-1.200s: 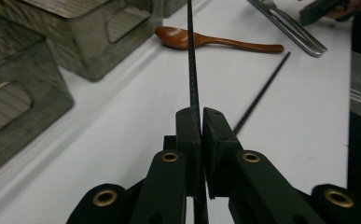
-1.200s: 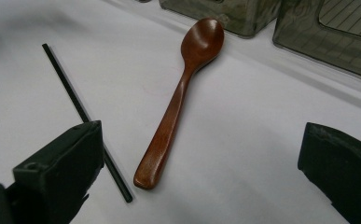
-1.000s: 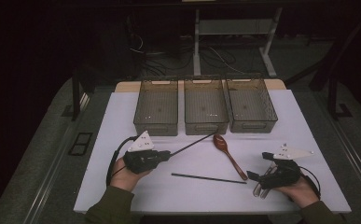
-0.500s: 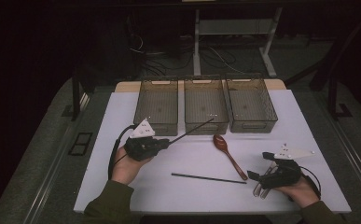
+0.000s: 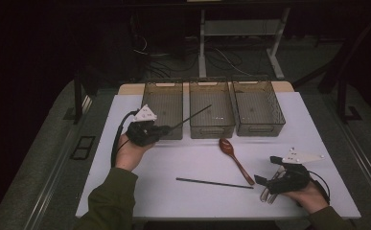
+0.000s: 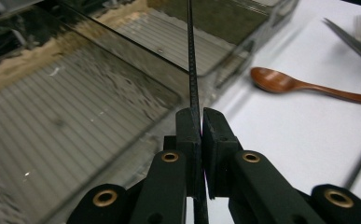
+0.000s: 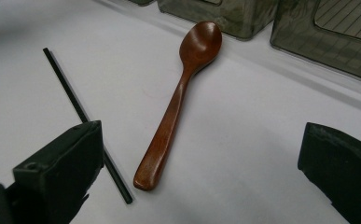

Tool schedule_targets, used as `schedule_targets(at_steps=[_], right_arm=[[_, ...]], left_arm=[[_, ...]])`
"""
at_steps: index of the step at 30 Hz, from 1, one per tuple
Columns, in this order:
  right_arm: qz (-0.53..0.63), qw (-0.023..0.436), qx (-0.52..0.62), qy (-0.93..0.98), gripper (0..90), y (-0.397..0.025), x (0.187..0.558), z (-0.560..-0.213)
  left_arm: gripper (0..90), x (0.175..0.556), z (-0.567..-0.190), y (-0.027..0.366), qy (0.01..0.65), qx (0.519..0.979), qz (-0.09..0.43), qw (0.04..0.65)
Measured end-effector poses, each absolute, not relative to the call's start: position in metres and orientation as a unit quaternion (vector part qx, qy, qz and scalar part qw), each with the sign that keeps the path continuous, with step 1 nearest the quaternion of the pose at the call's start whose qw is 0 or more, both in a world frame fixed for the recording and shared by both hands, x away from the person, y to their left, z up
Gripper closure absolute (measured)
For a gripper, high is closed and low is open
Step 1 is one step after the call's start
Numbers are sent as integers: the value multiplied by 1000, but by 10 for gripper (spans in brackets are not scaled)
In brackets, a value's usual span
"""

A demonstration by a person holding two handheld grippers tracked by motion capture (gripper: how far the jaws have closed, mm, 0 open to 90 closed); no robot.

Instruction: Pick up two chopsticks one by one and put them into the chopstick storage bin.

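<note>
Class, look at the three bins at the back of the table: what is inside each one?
The left bin, middle bin and right bin show bare ribbed floors. The chopstick in the left gripper slants above the middle bin. Near corners sit behind tinted walls.

We see open counter [image 5: 173,165] between the two hands. Three bins [image 5: 212,115] wall the far side; a wooden spoon [image 5: 235,160] and black rod [image 5: 214,183] obstruct the middle.

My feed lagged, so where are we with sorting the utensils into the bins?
Nothing looks binned yet: the three bins look empty. In hand: the left gripper is shut on a black chopstick, held over the left and middle bins. Left: the second chopstick and wooden spoon lie on the table; the right gripper is open near them.
</note>
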State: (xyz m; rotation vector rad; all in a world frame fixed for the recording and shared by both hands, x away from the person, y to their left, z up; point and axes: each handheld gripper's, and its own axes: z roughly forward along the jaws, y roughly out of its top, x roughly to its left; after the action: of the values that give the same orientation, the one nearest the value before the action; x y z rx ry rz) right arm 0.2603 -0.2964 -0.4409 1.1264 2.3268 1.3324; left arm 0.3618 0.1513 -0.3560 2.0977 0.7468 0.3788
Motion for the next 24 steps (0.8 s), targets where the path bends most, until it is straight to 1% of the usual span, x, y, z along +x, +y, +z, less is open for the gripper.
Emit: schedule_targets(at_steps=[11, 24], right_arm=[[456, 117, 385, 794, 6, -297, 260, -441], [457, 118, 382, 795, 6, -297, 260, -441]], left_arm=[[856, 401, -343, 160, 346, 828, 178, 403], [856, 432, -355, 187, 424, 803, 195, 371]])
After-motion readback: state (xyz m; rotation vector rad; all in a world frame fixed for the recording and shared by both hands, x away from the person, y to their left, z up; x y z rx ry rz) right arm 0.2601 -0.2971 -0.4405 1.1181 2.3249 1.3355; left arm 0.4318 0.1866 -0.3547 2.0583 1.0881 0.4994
